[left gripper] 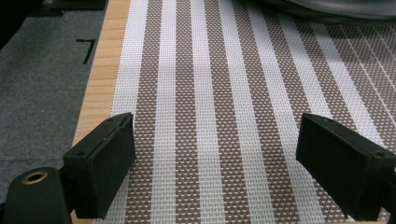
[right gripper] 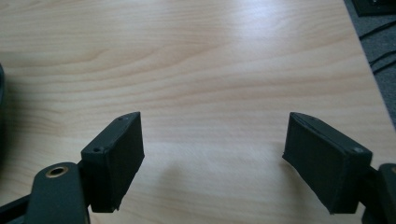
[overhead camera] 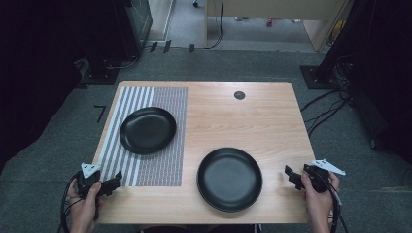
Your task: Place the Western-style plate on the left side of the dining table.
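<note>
Hovering my left gripper (left gripper: 215,154) over the striped mat (left gripper: 224,93), jaws spread, grasping nothing. Far plate (overhead camera: 147,129) sits on that mat; near plate (overhead camera: 229,178) lies on bare table (overhead camera: 252,116). Right gripper (right gripper: 212,158) gapes empty, seemingly just right of it.

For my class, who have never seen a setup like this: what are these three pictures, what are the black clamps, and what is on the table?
A person sits at a wooden table, each hand holding a two-jaw tool. The high view looks down from above: the left gripper and the right gripper are near the front corners. The other two pictures come from cameras riding on those tools, looking along their own jaws. Both sets of jaws stand wide open, holding nothing. On the table lie a striped placemat carrying one black plate, and a second black plate on bare wood.
</note>
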Motion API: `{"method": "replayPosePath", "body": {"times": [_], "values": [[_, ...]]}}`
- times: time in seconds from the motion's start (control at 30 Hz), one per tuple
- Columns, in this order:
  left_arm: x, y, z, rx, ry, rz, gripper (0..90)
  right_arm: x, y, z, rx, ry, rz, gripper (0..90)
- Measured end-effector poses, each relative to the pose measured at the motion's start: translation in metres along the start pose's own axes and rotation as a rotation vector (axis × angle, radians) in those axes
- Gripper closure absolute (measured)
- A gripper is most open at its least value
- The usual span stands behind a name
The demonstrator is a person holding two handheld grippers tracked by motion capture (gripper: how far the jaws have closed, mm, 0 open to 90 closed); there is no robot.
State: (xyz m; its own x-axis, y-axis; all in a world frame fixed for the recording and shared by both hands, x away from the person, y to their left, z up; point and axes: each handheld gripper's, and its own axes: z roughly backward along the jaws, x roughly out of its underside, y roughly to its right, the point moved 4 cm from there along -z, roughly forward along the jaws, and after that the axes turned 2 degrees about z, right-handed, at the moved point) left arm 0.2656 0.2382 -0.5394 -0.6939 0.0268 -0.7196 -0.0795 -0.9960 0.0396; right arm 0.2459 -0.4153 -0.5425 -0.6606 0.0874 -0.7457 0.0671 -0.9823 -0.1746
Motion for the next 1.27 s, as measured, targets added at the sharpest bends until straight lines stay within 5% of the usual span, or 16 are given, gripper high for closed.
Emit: {"method": "replayPosePath", "body": {"times": [0.3, 0.47, 1.27], "values": [[0.005, 0.001, -0.003, 0.004, 0.010, -0.021, 9.7, 0.014, 0.008, 0.009, 0.050, -0.015, 0.043, 19.2], [0.006, 0.001, -0.003, 0.011, 0.014, -0.027, 9.5, 0.021, 0.003, 0.010, 0.110, -0.028, 0.130, 18.3], [0.005, 0.001, -0.003, 0.013, 0.009, -0.028, 8.9, 0.022, 0.002, 0.011, 0.108, -0.029, 0.131, 17.5]]}}
